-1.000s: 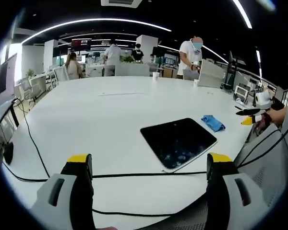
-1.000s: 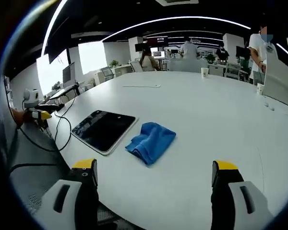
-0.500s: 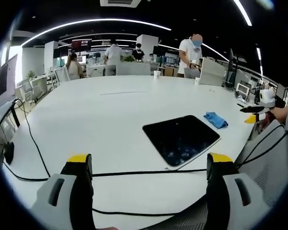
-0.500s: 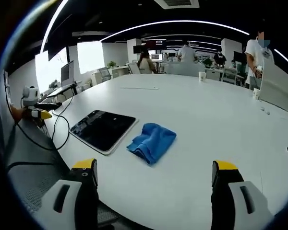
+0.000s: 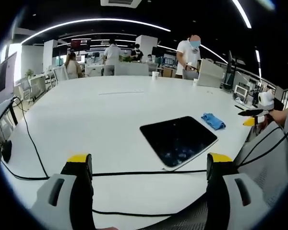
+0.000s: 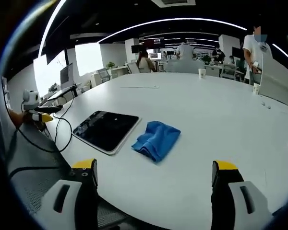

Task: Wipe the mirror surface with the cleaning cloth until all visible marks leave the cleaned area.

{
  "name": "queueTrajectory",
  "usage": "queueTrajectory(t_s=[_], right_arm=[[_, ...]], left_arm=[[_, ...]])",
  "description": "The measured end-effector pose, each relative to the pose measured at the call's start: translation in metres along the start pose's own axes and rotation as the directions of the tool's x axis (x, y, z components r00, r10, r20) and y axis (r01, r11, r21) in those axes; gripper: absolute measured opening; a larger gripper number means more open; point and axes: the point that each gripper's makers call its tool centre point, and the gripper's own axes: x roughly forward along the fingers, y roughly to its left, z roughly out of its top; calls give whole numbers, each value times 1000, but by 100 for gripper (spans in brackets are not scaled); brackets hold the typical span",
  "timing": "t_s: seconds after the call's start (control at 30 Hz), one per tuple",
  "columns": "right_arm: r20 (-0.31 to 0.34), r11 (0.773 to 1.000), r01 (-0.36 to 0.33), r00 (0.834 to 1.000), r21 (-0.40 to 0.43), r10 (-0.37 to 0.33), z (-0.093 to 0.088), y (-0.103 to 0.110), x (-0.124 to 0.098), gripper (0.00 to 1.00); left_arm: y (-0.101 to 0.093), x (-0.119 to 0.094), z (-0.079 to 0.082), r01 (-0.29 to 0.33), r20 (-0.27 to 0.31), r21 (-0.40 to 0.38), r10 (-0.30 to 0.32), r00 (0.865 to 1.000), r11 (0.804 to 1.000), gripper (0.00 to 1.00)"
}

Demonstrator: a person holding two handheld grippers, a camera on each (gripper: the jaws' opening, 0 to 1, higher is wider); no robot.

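While the blue cleaning cloth (image 6: 156, 139) is lying crumpled on the white table (image 6: 221, 124), it is sitting just beside the mirror (image 6: 106, 131), a dark rounded-corner slab with a pale rim lying flat near the table edge, and the two are looking close but apart in the right gripper view. From the right gripper (image 6: 156, 179), whose yellow-tipped jaws are standing wide apart and holding nothing, the cloth is lying straight ahead and a little left of centre, with its longer side running away from the jaws toward the far right; the mirror is lying further left. From the left gripper (image 5: 149, 172), also gaping and holding nothing, the mirror (image 5: 178, 139) is lying ahead and to the right, its long axis running diagonally, with faint smudges showing on the near part of the glass, and the cloth (image 5: 213, 121) is sitting beyond its far corner. My judgement is that the right gripper is the nearer one to the cloth and is better lined up for picking it up. A black cable (image 5: 134, 173) is crossing the table just ahead of the left jaws. No brand, label or writing is readable on the cloth or the mirror.
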Motion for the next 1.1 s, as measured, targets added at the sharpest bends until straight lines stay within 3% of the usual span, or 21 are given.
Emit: queueTrajectory(t_s=[0.23,0.77,1.1], right_arm=[[-30,1000,-8,1000,5,8,-4,7,1,98],[-5,999,-20,1000,33,20,3,22,1,98],[-1,998,8,1000,54,-8,0,14,-4,98]], left_arm=[[-5,1,-2,17,-11,15,-17,1000,1000,99],[-7,4,-8,36,-45,22,-35,998,999,98],[-11,6,-13,68,-68,23,-66,995,997,98]])
